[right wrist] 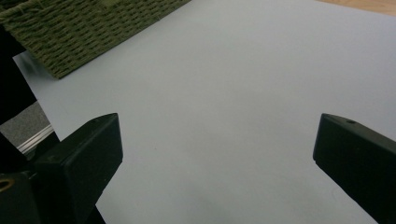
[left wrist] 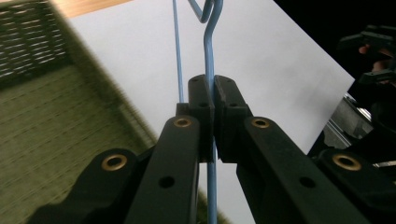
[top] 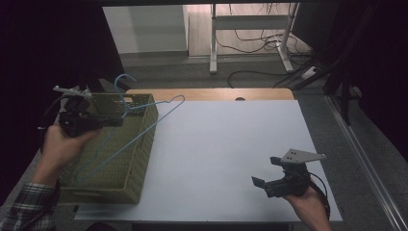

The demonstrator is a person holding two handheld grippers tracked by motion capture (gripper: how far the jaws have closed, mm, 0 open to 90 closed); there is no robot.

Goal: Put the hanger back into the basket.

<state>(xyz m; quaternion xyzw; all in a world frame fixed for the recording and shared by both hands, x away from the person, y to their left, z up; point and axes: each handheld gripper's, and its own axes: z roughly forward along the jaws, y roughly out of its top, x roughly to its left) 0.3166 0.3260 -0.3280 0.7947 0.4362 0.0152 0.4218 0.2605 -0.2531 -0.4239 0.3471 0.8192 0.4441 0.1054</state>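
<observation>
A: Nearest to you, your right tongs (top: 266, 179) stood wide apart with nothing between them, low over the bare white tabletop (top: 226, 144), correct?

B: Yes. In the right gripper view you saw only the sheet between the two black jaws, and a corner of the green woven basket (right wrist: 88, 32) far away.

A: And your left tongs (top: 115, 119)?

B: They were pressed together on the blue wire hanger (top: 139, 122). In the left gripper view the pads clamped the thin wire (left wrist: 209, 70) just under the place where it twists into the hook.

A: Where was the hanger then?

B: You held it over the basket (top: 139, 159) at the left side of the tabletop, tilted, with the hook (top: 121, 83) above the far rim and one shoulder reaching out over the white sheet.

A: How would it handle, in your opinion?

B: I judge it light and springy, but smooth, so it could turn in the pads. The neck was a good place to hold, because there the wire is doubled.
</observation>
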